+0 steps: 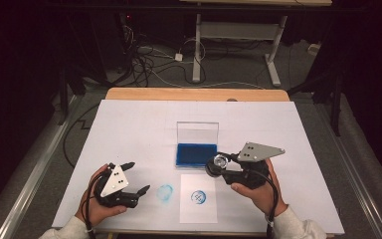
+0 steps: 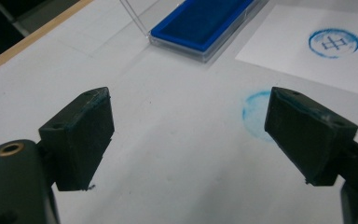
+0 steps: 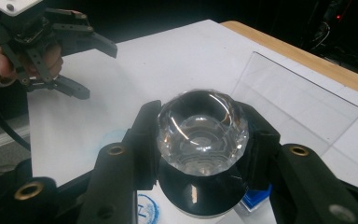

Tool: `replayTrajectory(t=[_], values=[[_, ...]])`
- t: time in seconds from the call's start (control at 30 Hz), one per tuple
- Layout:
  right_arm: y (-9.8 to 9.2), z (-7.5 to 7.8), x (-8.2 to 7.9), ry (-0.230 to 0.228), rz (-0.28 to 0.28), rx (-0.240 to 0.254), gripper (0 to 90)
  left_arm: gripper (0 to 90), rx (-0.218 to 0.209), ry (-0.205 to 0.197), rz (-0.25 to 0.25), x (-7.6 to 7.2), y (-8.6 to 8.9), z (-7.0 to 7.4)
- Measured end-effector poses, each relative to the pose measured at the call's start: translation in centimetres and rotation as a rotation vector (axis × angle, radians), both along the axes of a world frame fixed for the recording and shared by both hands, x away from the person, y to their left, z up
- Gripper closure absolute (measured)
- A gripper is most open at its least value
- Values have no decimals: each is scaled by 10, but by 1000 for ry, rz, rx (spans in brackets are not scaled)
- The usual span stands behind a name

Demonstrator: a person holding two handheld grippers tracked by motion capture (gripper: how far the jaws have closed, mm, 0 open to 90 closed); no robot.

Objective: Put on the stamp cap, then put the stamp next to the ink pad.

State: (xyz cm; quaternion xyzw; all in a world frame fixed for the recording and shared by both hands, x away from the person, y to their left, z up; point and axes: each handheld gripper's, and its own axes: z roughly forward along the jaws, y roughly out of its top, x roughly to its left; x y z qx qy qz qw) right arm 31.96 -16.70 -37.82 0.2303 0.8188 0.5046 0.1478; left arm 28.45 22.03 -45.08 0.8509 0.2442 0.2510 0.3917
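My right gripper (image 1: 218,165) is shut on a stamp (image 1: 221,161) with a clear faceted knob and a black base (image 3: 200,133). It holds the stamp just in front of the open blue ink pad (image 1: 195,154), above the top edge of a white paper sheet (image 1: 198,211). A round blue stamp print (image 1: 198,196) sits on that sheet. My left gripper (image 1: 139,176) is low at the table's front left, open with nothing between its jaws (image 2: 189,98). A pale blue smudge (image 1: 165,193) on the white mat lies just to its right.
The ink pad's clear lid (image 1: 197,132) stands upright behind it. The white mat (image 1: 129,124) covers most of the wooden table (image 1: 194,93). Beyond the far edge, cables (image 1: 144,62) and a white desk frame (image 1: 238,35) stand on the floor.
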Motion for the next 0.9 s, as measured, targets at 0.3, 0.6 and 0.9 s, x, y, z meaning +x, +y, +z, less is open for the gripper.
replayTrajectory(t=[0.3,0.6,0.9], values=[[-10,2,4,-1,-41,-11,568,153,11,15,7,-3,7,-5],[-24,3,13,-2,-106,-34,567,153,5,17,3,-1,6,-6],[-40,-3,29,25,-173,-45,567,157,18,17,5,-1,3,-6]])
